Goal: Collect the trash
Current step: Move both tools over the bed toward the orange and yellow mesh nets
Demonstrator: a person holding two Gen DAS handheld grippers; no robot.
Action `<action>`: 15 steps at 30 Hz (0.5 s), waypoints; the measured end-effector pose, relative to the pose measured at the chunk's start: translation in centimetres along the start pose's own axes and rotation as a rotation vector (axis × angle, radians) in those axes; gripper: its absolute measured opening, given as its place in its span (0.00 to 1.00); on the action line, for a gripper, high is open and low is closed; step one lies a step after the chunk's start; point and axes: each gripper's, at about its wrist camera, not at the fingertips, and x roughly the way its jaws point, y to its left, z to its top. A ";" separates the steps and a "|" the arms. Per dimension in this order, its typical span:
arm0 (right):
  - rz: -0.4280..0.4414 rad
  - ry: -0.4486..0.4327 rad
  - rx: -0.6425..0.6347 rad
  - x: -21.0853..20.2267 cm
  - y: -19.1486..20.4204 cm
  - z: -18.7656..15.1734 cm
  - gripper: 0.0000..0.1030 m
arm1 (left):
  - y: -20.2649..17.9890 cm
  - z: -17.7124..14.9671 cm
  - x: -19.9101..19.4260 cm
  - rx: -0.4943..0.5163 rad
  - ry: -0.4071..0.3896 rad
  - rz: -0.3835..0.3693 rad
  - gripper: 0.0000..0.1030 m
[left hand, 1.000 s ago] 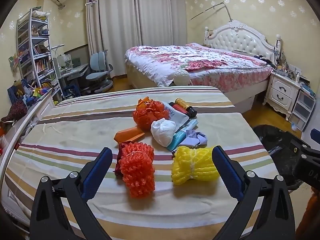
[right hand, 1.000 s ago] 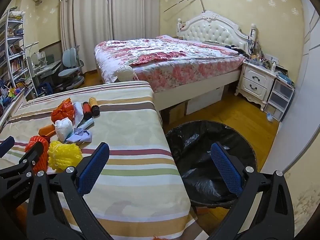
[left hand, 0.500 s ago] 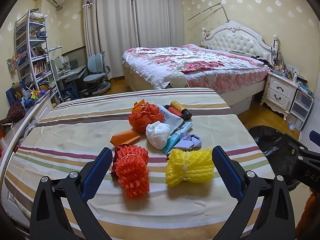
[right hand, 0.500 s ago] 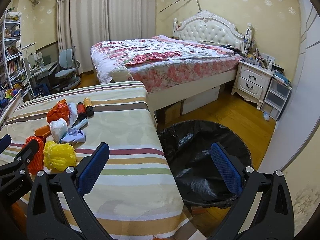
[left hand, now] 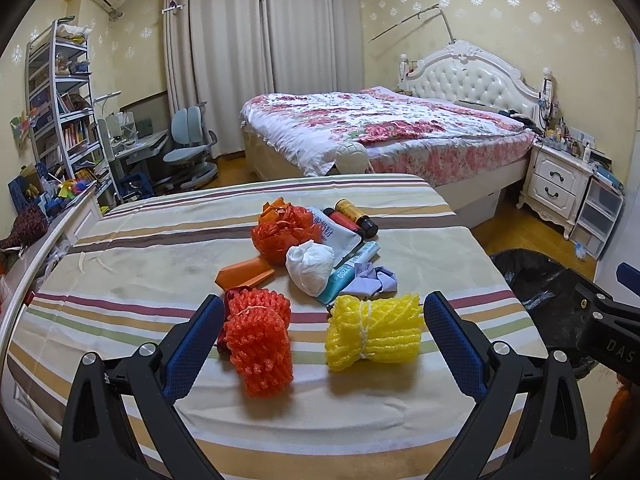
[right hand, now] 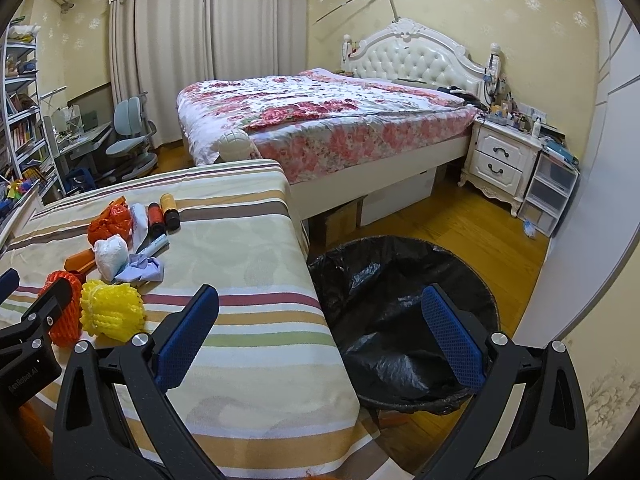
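A pile of trash lies on the striped tablecloth (left hand: 132, 264): an orange foam net (left hand: 258, 342), a yellow foam net (left hand: 374, 334), a white paper wad (left hand: 310, 262), an orange plastic bag (left hand: 286, 230), a tube (left hand: 348, 272) and two small bottles (left hand: 356, 216). My left gripper (left hand: 324, 332) is open and empty, just short of the two foam nets. My right gripper (right hand: 320, 324) is open and empty, above the table's right edge and the black-lined trash bin (right hand: 400, 320). The yellow net (right hand: 110, 312) also shows in the right wrist view.
A bed with a floral cover (left hand: 380, 128) stands behind the table. A white nightstand (right hand: 502, 164) and plastic drawers (right hand: 550, 194) are at the right wall. A desk chair (left hand: 188, 152) and bookshelf (left hand: 60, 100) stand at the far left.
Both grippers have drifted slightly; the trash pile sits a little more to the left in the left wrist view. Both stay open and empty.
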 end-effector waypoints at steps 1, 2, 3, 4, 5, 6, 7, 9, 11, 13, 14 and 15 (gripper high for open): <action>0.000 0.000 0.000 0.0 0.0 0.0 0.96 | 0.0 0.0 0.0 0.001 0.000 -0.001 0.94; 0.000 0.000 0.000 0.1 0.0 -0.1 0.96 | 0.0 0.0 0.0 0.001 0.000 -0.001 0.94; 0.000 0.001 0.001 0.1 0.1 -0.1 0.96 | 0.0 0.0 0.0 0.001 0.000 -0.001 0.94; 0.000 0.001 0.002 0.2 0.1 -0.1 0.96 | 0.0 0.0 0.0 0.000 0.001 -0.002 0.94; 0.000 0.000 0.001 0.0 0.0 0.0 0.96 | 0.0 0.0 0.0 0.000 0.002 -0.004 0.94; -0.001 0.000 0.000 0.1 0.1 -0.1 0.96 | 0.0 0.0 0.0 0.000 0.002 -0.005 0.94; -0.001 0.001 0.000 0.1 0.1 -0.1 0.96 | 0.0 -0.1 0.0 0.000 0.003 -0.005 0.94; -0.002 0.002 0.001 0.2 0.2 -0.2 0.96 | 0.0 -0.1 0.0 0.000 0.003 -0.005 0.94; -0.002 0.004 0.002 0.3 0.2 -0.4 0.96 | 0.0 -0.1 0.0 0.000 0.002 -0.004 0.94; 0.000 0.002 0.002 0.1 -0.1 -0.1 0.96 | 0.0 0.0 0.0 0.000 0.002 -0.003 0.94; 0.001 0.002 0.003 0.1 -0.1 -0.1 0.96 | 0.0 -0.1 0.0 0.001 0.002 -0.003 0.94; 0.002 0.003 0.004 0.1 -0.1 -0.1 0.96 | 0.0 -0.1 0.0 0.000 0.003 -0.003 0.94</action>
